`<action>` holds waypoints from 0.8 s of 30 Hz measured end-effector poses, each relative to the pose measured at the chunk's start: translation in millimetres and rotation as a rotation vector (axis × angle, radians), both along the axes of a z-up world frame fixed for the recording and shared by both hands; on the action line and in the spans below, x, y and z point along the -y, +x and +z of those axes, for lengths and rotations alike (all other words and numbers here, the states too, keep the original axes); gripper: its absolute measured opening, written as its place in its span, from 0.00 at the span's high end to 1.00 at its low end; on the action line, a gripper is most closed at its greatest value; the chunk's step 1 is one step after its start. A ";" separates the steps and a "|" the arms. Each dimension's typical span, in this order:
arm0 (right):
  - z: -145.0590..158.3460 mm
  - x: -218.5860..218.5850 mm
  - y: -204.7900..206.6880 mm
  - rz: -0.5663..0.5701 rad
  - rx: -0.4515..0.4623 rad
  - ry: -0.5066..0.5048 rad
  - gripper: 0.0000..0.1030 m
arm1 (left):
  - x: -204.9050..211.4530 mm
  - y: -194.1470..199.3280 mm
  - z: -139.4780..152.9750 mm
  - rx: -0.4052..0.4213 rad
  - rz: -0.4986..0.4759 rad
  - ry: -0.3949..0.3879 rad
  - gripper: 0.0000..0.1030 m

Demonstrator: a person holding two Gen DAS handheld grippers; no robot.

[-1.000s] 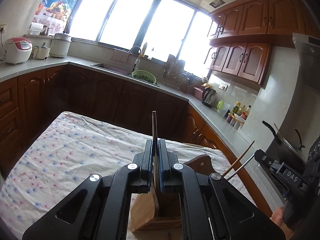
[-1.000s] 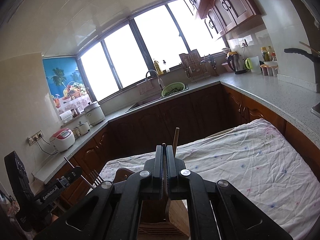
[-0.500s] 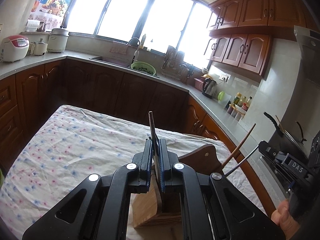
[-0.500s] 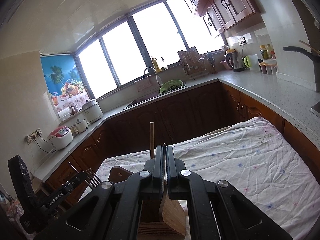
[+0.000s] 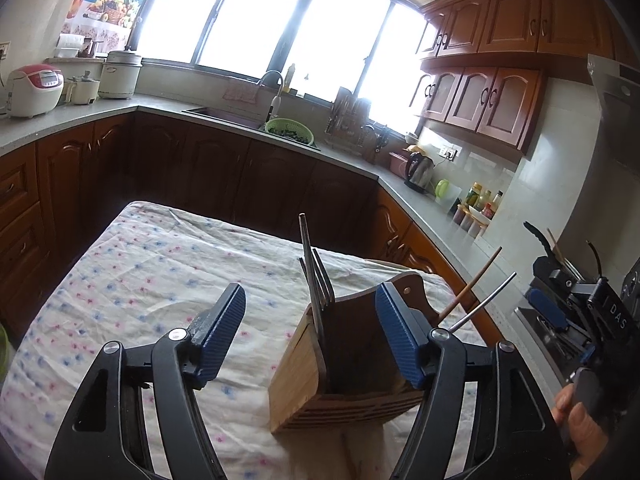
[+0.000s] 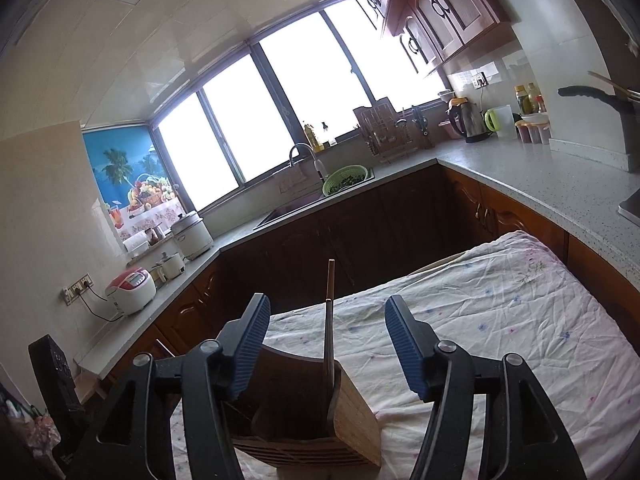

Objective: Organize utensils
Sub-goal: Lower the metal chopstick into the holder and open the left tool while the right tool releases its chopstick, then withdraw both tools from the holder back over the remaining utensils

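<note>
Kitchen table's floral cloth [image 5: 140, 280] has the wooden holder [image 5: 344, 376] sitting between the left gripper [image 5: 310, 336] tips, jaws wide apart. Fork [image 5: 320, 280] stands inside; right gripper [image 6: 326, 344] gapes around a chopstick [image 6: 329, 320].

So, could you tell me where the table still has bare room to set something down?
The floral cloth left of the wooden holder lies bare to its edges, and so does the stretch to its right. The holder itself is crowded with forks and chopsticks.
</note>
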State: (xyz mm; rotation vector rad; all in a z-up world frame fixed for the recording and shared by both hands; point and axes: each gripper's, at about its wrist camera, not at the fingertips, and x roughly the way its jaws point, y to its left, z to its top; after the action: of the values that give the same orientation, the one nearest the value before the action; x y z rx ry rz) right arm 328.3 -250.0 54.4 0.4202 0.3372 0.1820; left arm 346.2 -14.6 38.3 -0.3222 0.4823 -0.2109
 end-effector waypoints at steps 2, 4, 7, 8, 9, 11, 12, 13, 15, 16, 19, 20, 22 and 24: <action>1.2 2.1 -7.4 0.002 0.012 0.009 0.18 | -3.7 -8.5 -1.0 -0.007 0.006 0.006 0.21; 1.2 3.2 -16.0 0.004 0.018 0.008 0.13 | -7.7 -17.3 -2.9 -0.014 0.016 0.011 0.13; -2.2 3.6 -28.3 0.014 0.011 0.021 0.06 | -11.7 -30.4 -8.6 -0.037 0.020 0.026 0.08; -4.2 3.7 -32.2 0.018 0.006 0.025 0.05 | -12.6 -34.6 -10.0 -0.045 0.017 0.030 0.08; -6.1 3.4 -35.8 0.021 -0.003 0.027 0.05 | -13.2 -38.9 -11.0 -0.053 0.015 0.032 0.08; -10.2 3.3 -43.2 0.032 -0.019 0.032 0.05 | -15.3 -49.4 -13.7 -0.064 0.016 0.036 0.08; -12.1 2.9 -47.4 0.034 -0.026 0.031 0.05 | -16.4 -54.9 -14.5 -0.068 0.015 0.037 0.08; -13.6 2.3 -51.9 0.035 -0.032 0.028 0.05 | -17.6 -60.5 -15.4 -0.070 0.014 0.038 0.08; -17.1 1.9 -62.7 0.035 -0.039 0.021 0.05 | -19.1 -72.2 -17.4 -0.075 0.012 0.042 0.08; -18.7 1.9 -67.6 0.035 -0.042 0.020 0.05 | -19.3 -77.6 -18.8 -0.079 0.010 0.044 0.08; -23.6 2.2 -83.2 0.032 -0.049 0.011 0.05 | -19.4 -92.7 -20.8 -0.090 0.001 0.044 0.08; -25.5 2.5 -87.8 0.033 -0.054 0.006 0.05 | -19.1 -97.3 -21.3 -0.094 -0.001 0.044 0.08; -29.6 3.5 -96.2 0.034 -0.069 0.001 0.05 | -18.5 -106.5 -21.6 -0.100 -0.009 0.042 0.08; -33.9 5.9 -105.4 0.028 -0.080 0.001 0.05 | -18.1 -116.6 -23.3 -0.102 -0.014 0.039 0.08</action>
State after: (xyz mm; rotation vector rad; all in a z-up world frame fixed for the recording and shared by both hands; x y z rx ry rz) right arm 222.9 -255.9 20.4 0.4242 0.4213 0.1930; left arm 229.5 3.5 15.0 -0.2923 0.5894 -0.1994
